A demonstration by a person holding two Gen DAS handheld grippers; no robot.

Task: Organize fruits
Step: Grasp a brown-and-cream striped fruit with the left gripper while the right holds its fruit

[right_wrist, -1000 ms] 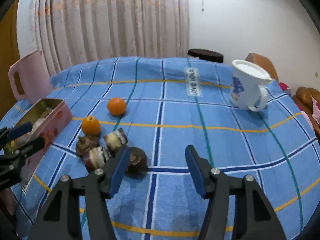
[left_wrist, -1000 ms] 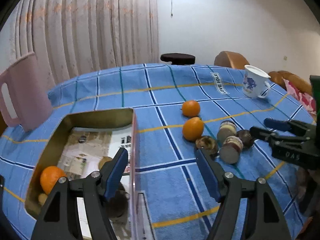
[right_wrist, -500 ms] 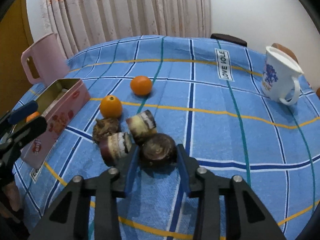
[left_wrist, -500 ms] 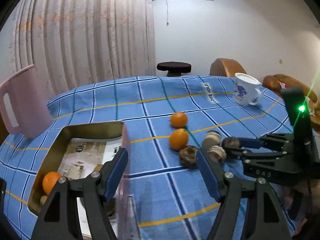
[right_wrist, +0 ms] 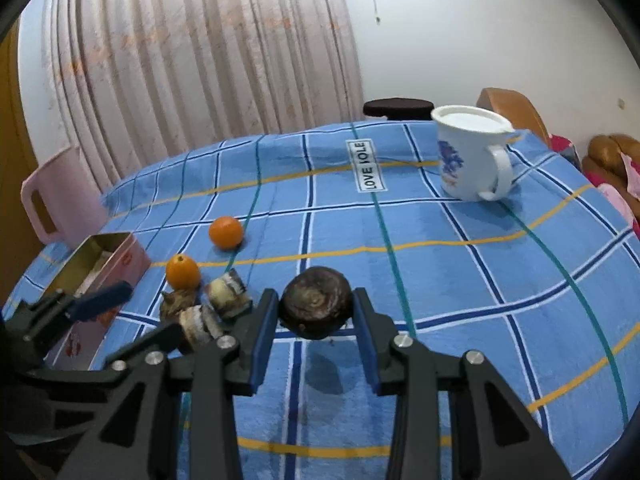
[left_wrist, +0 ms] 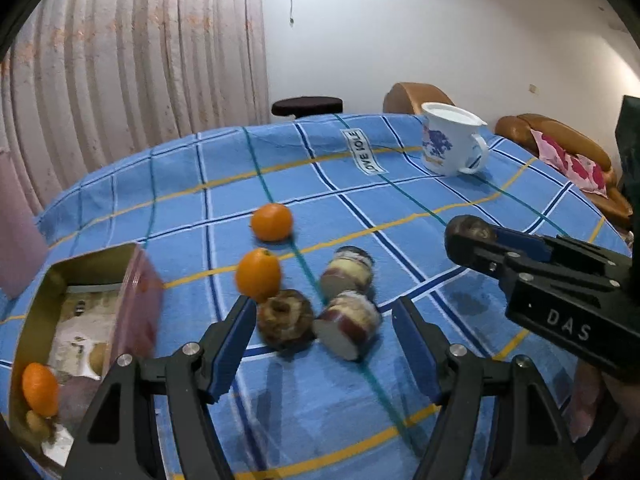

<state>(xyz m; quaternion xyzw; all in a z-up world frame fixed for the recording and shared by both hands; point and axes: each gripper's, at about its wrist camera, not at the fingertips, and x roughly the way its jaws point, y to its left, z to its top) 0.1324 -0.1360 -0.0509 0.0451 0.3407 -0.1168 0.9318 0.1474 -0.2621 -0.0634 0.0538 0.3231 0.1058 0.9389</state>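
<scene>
Gripping dark round fruit [right_wrist: 316, 307], right gripper [right_wrist: 316, 312]

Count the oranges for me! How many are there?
3. One orange lies far out on the blue cloth, a second just nearer beside the brown pieces, and a third sits inside the tin box. The box may hide more.

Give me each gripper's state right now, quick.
Left gripper: open, holding nothing.
Right gripper: jaws just closed, shut on the dark brown fruit, lifted off the cloth.
</scene>
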